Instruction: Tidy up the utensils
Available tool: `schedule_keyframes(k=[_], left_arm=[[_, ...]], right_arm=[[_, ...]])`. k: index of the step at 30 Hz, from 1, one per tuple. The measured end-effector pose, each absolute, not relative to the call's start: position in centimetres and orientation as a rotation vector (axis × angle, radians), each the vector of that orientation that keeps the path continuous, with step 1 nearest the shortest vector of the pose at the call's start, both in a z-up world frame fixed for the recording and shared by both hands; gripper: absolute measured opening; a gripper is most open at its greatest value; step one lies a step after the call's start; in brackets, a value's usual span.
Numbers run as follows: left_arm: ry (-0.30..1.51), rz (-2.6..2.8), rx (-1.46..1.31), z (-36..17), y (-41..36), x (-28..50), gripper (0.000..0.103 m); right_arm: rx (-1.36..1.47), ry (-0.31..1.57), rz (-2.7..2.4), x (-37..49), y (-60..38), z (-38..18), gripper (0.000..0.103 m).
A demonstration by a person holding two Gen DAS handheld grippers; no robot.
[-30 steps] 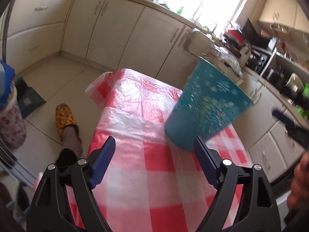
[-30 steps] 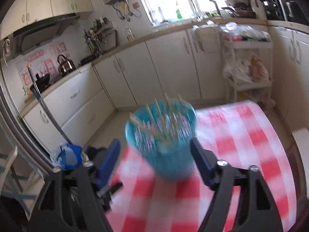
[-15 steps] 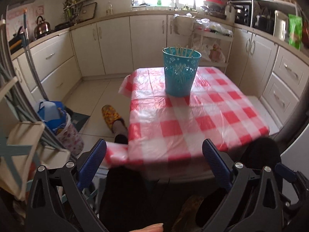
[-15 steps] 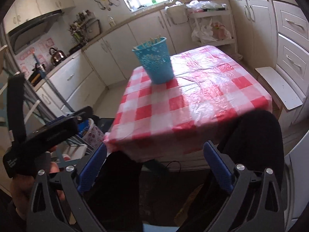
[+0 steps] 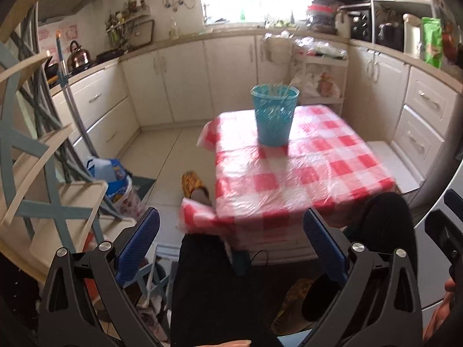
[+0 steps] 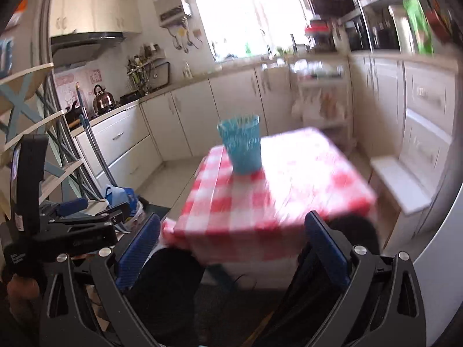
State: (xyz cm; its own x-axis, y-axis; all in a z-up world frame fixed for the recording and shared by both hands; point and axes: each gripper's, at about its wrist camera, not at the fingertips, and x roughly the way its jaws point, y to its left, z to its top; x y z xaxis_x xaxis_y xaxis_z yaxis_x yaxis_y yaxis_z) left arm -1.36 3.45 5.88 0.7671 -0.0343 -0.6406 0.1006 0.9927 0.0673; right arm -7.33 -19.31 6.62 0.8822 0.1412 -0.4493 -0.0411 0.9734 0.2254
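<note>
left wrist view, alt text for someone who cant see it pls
A teal cup holding thin sticks stands upright on a red-and-white checked table in a kitchen. The left gripper is in the foreground, jaws open and empty, well short of the table.

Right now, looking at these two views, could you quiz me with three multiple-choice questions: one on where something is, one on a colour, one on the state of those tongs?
1. Where does the teal cup stand?
A. On the floor
B. On the checked table
C. On the kitchen counter

2. What colours is the tablecloth?
A. Red and white
B. Green and yellow
C. Plain blue

3. How are the left tongs and right tongs?
A. Both open, empty
B. Both clamped on the cup
C. One holds a spoon

Answers: 1 B, the cup's base sits on the cloth near the far edge; 2 A, the checks show in both views; 3 A, the blue pads stand wide apart with nothing between them.
</note>
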Motion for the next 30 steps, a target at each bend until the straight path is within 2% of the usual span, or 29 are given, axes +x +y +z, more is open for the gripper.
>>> schedule_keyframes(k=[5, 13, 30], left_arm=[[0.621, -0.069, 0.082, 7.7, 2.8, -2.0, 0.095], [0.621, -0.098, 0.081, 7.4, 1.7, -3.4, 0.095], [0.640, -0.146, 0.069, 6.6, 0.8, -4.7, 0.095]], right_arm=[[0.214, 0.481, 0.116, -7.0, -19.4, 8.3, 0.096], [0.135, 0.576, 0.107, -7.8, -17.8, 5.4, 0.096], [0.146, 0.642, 0.096, -8.2, -18.2, 4.0, 0.096]])
